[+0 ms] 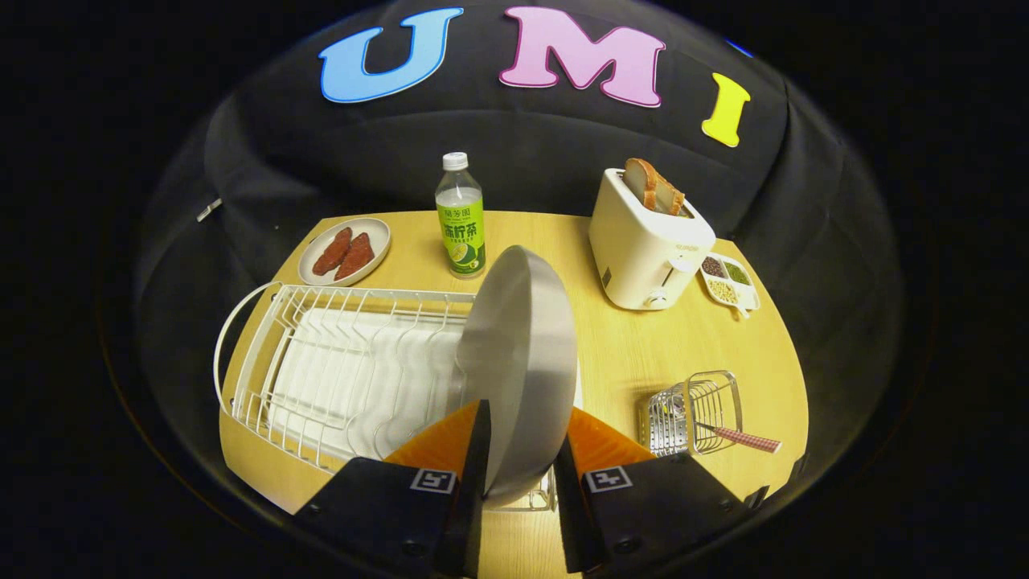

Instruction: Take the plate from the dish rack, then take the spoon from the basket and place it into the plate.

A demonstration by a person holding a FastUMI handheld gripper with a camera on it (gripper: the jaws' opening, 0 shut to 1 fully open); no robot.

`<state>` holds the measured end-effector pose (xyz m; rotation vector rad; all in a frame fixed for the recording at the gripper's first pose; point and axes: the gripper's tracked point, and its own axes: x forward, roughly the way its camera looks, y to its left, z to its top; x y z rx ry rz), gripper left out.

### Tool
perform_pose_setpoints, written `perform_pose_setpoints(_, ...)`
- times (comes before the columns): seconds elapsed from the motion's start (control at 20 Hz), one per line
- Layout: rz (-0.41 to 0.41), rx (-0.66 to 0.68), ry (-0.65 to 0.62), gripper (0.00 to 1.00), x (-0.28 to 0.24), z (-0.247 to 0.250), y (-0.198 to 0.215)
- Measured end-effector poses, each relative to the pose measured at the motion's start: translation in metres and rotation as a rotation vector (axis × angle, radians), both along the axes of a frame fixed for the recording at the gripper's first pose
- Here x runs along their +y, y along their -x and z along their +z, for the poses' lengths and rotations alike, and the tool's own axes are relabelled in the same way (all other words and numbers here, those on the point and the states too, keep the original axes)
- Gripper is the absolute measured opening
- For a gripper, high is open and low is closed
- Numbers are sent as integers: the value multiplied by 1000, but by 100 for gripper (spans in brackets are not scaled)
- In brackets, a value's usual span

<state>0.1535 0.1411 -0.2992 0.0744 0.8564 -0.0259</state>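
A grey plate [518, 354] stands on edge between my fingers, and my gripper [518, 466] is shut on its lower rim. The plate hangs over the right end of the white wire dish rack [338, 370], whose slots hold nothing else. To the right of my fingers stands a small wire basket [695, 410] on the wooden table [627, 346]. A spoon with a red checked handle [744, 438] leans out of the basket toward the right. The plate hides part of the rack's right end.
Beyond the rack, a small plate with two reddish slices [346, 251] sits at the back left. A green-labelled bottle [460, 217] stands behind the held plate. A white toaster with bread [649, 237] and a small divided dish of grains [727, 281] are at the back right.
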Motion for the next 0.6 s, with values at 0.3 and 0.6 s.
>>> perform_pose_setpoints(0.3, 6, -91, 234, 31, -16, 47, -27)
perform_pose_setpoints(0.6, 23, -177, 277, 23, -26, 86, -37)
